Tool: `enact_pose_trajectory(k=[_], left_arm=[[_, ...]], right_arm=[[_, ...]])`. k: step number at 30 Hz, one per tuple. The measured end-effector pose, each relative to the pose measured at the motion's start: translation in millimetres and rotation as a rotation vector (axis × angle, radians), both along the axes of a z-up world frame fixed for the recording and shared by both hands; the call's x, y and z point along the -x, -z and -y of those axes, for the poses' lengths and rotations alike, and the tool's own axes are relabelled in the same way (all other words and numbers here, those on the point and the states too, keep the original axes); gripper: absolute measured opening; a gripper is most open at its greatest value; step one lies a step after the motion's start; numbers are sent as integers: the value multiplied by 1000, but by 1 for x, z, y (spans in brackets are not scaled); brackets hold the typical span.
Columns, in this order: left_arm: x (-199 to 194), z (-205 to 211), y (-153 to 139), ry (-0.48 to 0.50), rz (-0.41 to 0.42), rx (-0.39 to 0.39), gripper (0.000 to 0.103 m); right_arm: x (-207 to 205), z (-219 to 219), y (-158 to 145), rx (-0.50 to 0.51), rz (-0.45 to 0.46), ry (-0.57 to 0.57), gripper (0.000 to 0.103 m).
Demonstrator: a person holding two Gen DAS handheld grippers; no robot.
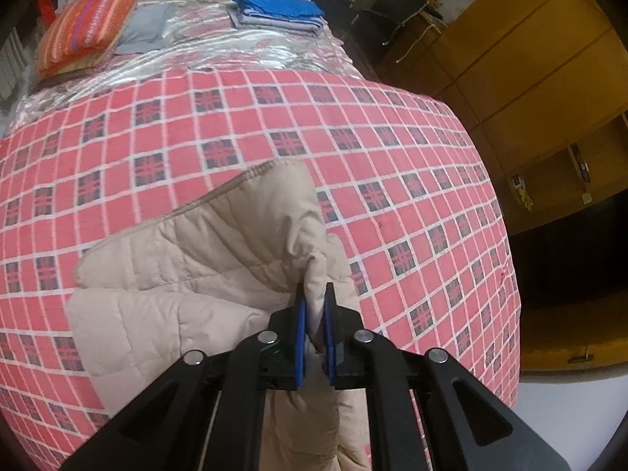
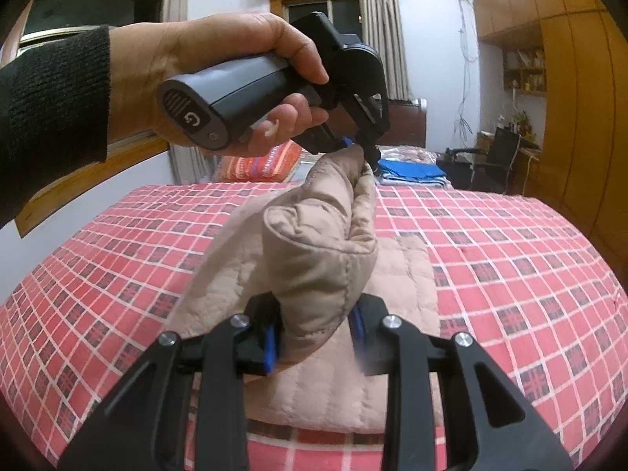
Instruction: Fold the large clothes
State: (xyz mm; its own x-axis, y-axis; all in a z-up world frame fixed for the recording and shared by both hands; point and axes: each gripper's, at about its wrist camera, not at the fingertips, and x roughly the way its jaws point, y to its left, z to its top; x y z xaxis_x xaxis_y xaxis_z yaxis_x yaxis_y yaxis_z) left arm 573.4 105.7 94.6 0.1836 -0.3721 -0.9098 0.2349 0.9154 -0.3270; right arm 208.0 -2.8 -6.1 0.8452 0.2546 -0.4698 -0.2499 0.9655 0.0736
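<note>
With both jaws pressed onto fabric, the left gripper clamps a bunched fold of the beige quilted jacket, the cloth pinched between its blue pads. In the right wrist view the same gripper appears from outside, held by the person's left hand in a black sleeve, its tip pinching the upper end of a raised jacket ridge. At the bottom of that view the right gripper is closed on the lower end of the same ridge, a thick rolled edge of the jacket filling the gap between its fingers. The held fabric is lifted off the surface and runs up from one gripper to the other. The rest of the jacket lies flat beneath it on a red checked blanket, roughly in the blanket's middle, with a stitched hem showing at the far edge in the left wrist view. The blanket covers the near part of a bed. Farther back on the bed lie a striped orange pillow, a grey folded cloth just beside it, and a stack of folded clothes topped by a blue item. Wooden cabinets stand to the right of the bed, and a black chair stands near its far corner.
</note>
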Motion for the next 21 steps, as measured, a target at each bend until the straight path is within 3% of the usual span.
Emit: enact_pose_trajectory(k=[6, 14, 18, 21], left_arm=[[0, 28, 29, 28, -17, -36, 8], [0, 56, 54, 57, -13, -84, 8], [3, 65, 51, 57, 15, -106, 8], [13, 64, 31, 56, 62, -94, 8]], right_arm=[[-6, 31, 19, -115, -81, -2, 28], [-7, 55, 44, -178, -132, 3, 28], [-6, 66, 49, -221, -134, -4, 28], [0, 69, 42, -242, -99, -9, 28]])
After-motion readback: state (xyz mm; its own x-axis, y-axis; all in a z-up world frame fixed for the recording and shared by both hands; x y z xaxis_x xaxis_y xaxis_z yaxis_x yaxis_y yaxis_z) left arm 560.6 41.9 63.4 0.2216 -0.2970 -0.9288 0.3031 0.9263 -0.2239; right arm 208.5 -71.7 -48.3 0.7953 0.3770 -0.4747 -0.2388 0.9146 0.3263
